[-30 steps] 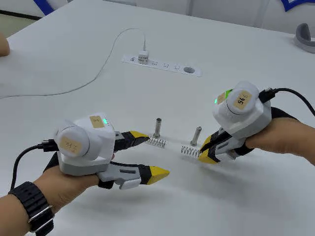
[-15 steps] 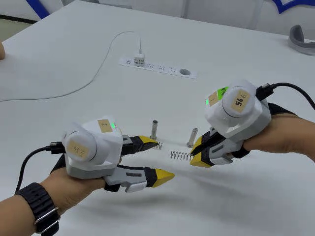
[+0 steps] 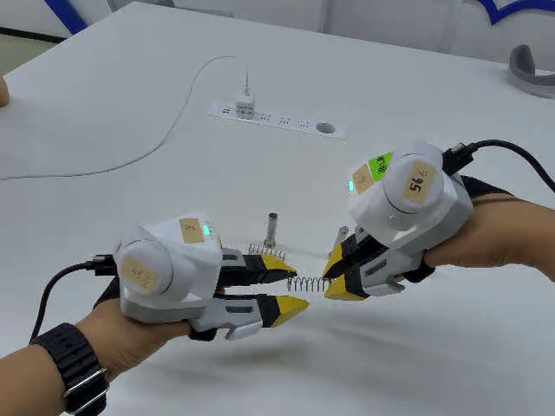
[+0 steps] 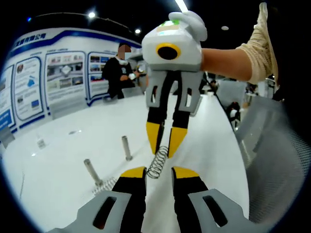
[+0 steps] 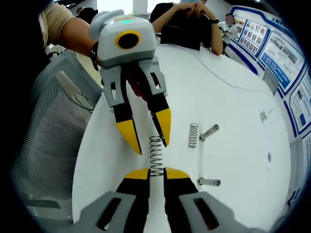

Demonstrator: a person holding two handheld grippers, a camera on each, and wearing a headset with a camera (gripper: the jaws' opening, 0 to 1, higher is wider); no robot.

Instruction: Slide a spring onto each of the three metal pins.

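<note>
My right gripper (image 3: 331, 277) (image 5: 156, 174) is shut on one end of a thin steel spring (image 3: 308, 283) (image 5: 155, 153), held level just above the white table (image 3: 390, 364). The spring's free end reaches in between the jaws of my left gripper (image 3: 289, 284) (image 4: 159, 172), which stands open around it. Behind them two metal pins stand upright, one on the left (image 3: 271, 227) (image 4: 126, 147) and one (image 3: 341, 234) partly hidden by the right gripper. A second spring (image 3: 260, 251) (image 5: 193, 135) lies on the table by the left pin.
A white power strip (image 3: 277, 120) with a plugged-in cable (image 3: 173, 130) lies further back on the table. A grey curved object (image 3: 529, 69) sits at the far right edge. A mesh chair (image 5: 53, 121) and seated people are beyond the table.
The right gripper has carried its spring leftward and the left gripper has moved right, so the spring's free end now lies between the left jaws. The loose spring has stayed by the pin.
</note>
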